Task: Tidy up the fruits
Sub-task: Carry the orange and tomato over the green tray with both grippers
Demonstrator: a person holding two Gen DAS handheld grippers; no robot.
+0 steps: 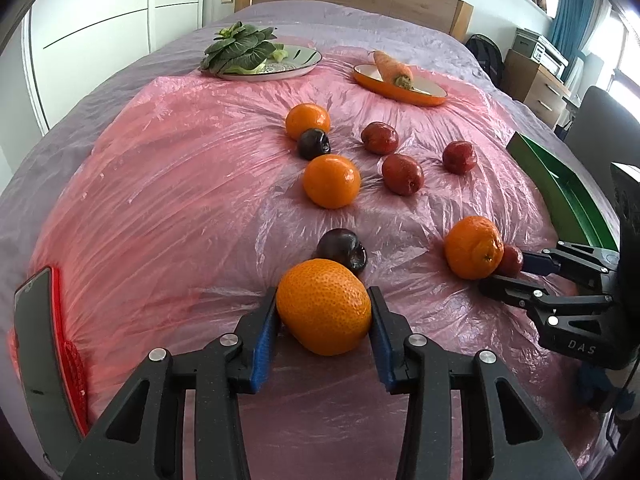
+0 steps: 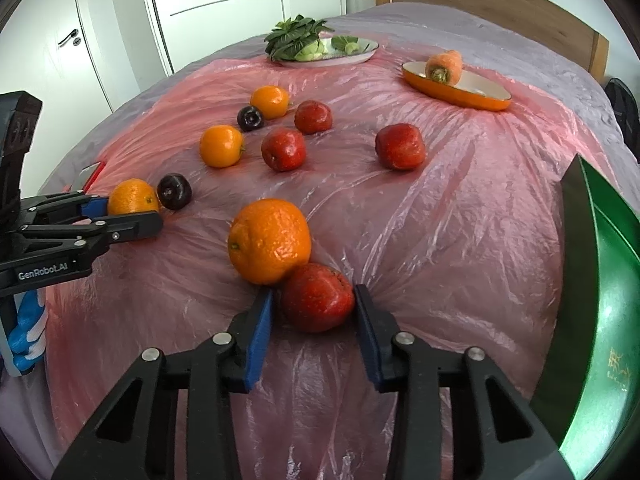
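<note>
Grab stage on both sides: left gripper (image 1: 324,312) pinching the nearest orange (image 1: 324,306) at the front of the pink plastic sheet (image 1: 180,200), right gripper (image 2: 314,304) clamped round a red apple (image 2: 318,296), both fruits resting on the sheet. Next up, probably lifting straight up and over to the green tray (image 2: 600,300) on the right or the red tray (image 1: 66,320) on the left, hard to say which. Worth watching: a dark plum (image 1: 344,250) touching the held orange, and another orange (image 2: 269,240) leaning on the apple, likely to roll.
</note>
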